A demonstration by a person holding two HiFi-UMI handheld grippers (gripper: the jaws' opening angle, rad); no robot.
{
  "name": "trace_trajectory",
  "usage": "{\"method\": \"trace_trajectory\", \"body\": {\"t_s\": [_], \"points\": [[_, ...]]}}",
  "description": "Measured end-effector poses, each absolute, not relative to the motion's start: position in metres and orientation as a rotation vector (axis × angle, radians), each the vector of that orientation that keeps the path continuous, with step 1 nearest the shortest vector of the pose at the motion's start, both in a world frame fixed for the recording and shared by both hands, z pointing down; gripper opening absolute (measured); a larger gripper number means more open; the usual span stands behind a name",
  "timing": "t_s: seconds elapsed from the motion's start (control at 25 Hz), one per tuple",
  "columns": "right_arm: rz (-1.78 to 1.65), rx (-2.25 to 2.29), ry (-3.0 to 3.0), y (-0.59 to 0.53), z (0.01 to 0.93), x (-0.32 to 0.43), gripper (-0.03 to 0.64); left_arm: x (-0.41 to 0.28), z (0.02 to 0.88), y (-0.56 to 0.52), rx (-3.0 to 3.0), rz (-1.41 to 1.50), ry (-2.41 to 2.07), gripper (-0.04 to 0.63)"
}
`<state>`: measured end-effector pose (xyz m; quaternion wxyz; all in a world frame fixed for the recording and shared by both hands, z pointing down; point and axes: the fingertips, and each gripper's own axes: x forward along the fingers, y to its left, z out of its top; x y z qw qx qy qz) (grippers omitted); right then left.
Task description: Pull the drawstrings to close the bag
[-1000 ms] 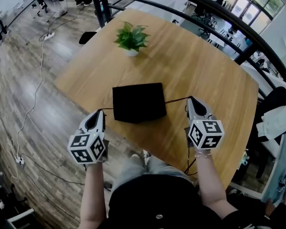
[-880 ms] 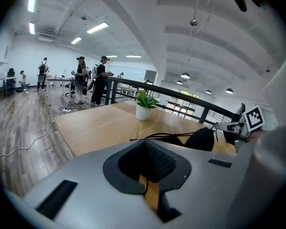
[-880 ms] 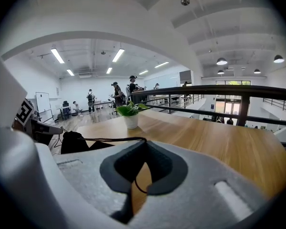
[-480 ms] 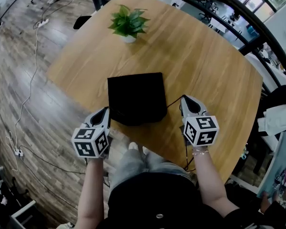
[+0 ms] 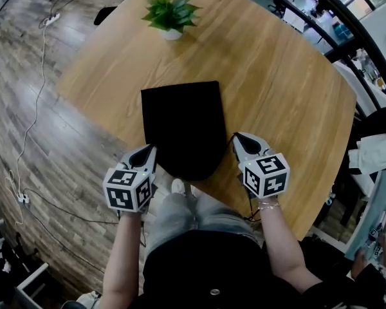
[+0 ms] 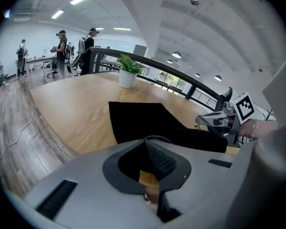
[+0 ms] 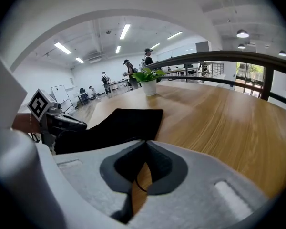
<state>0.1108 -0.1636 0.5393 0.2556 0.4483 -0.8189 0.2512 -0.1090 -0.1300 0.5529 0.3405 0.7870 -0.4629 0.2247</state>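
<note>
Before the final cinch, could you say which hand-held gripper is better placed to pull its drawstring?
Right, marginally: both are shut beside the bag, but the right hand-held gripper plainly pinches its drawstring, with bare table outward; the left hand-held gripper sits at the table edge.

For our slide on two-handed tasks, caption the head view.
Left tongs and right tongs, each shut on a thin black drawstring, flank a black fabric bag on a wooden table.

Black bag (image 5: pixel 182 127), light wood-grain table (image 5: pixel 276 89), green plant (image 5: pixel 169 9) (white pot (image 5: pixel 171 35))
</note>
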Motion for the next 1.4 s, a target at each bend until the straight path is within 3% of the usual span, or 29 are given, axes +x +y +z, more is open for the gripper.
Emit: {"method": "trace_trajectory", "body": {"t_s": [0.56,0.6,0.64,0.72,0.92,1.4], "points": [[0.737,1.168,-2.201,-0.124,0.557,0.079,0.002,-0.090,0.569,-0.094,2.073,0.658,-1.094,0.018],[0.742,1.173,-2.194,-0.123,0.558,0.079,0.007,-0.091,0.569,-0.093,2.072,0.660,-1.097,0.018],[0.745,1.176,-2.187,-0.121,0.559,0.080,0.063,-0.092,0.569,-0.092,2.071,0.661,-1.100,0.018],[0.740,1.181,-2.172,-0.119,0.561,0.082,0.081,-0.094,0.569,-0.089,2.068,0.662,-1.106,0.024],[0.702,1.188,-2.148,-0.114,0.558,0.089,0.091,-0.095,0.569,-0.082,2.068,0.670,-1.110,0.104],[0.606,1.194,-2.065,-0.096,0.542,0.107,0.121,-0.123,0.556,-0.062,2.059,0.772,-1.158,0.172]]}}
